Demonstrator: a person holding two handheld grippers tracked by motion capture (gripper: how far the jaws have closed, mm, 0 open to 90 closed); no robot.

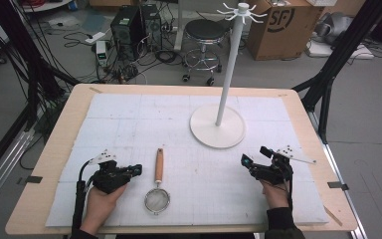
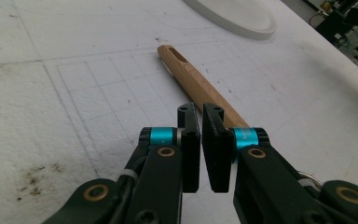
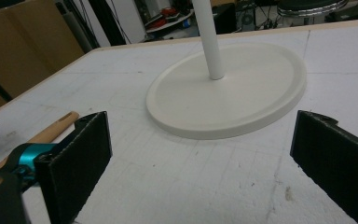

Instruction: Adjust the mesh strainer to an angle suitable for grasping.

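On the white mat, the strainer (image 1: 157, 184) lies near the front between both hands. Left gripper (image 1: 135, 170) sits closed and empty beside its wooden handle; right gripper (image 1: 253, 157) gapes wide, empty.

In the left gripper view, the left gripper (image 2: 201, 119) has its jaws nearly together with nothing between them. Just beyond lies a wooden handle (image 2: 193, 83), slotted at its far end, on white foam matting (image 2: 51, 93); far right, seemingly a white round base (image 2: 242, 16).
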